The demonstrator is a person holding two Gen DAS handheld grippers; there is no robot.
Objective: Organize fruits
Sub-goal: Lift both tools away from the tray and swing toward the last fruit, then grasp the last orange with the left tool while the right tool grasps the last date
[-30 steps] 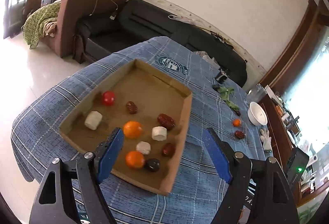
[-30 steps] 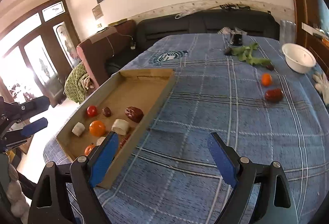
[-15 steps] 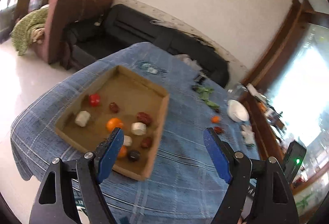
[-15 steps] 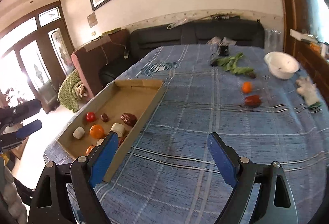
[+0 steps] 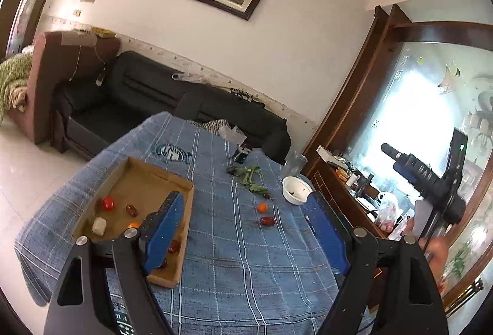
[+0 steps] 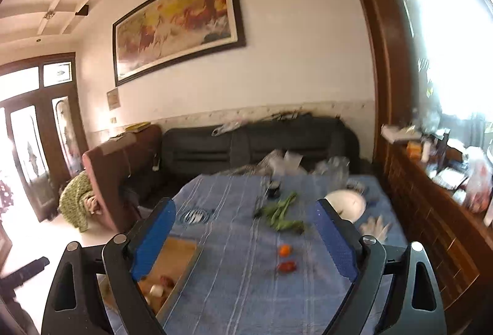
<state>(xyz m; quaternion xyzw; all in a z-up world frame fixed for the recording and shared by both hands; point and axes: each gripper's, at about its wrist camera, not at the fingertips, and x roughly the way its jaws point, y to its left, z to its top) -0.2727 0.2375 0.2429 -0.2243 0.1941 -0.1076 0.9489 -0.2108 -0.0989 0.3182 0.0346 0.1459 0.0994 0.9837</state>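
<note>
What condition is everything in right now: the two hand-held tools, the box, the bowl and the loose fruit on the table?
Left tool: open, nothing between its fingers.
Right tool: open, holding nothing.
Cardboard box: open-topped, lying flat, fruit inside.
White bowl: upright, something dark inside.
Small orange: loose on the cloth, outside the box.
Red date: loose on the cloth beside the orange.
Green leaves: lying flat.

Blue plaid tablecloth (image 5: 234, 258) with pale grid lines, and on it a plain brown cardboard tray (image 5: 144, 181) holding a red tomato (image 5: 107, 203), a white chunk (image 5: 99, 225) and a dark red date (image 5: 131, 210). Out on the cloth, a small orange fruit (image 5: 262, 207), a glossy dark red one (image 5: 267, 221), green leaves (image 5: 249, 178) and a white bowl (image 5: 296, 195). Both grippers show blue pads (image 5: 160, 227) on black frames.
</note>
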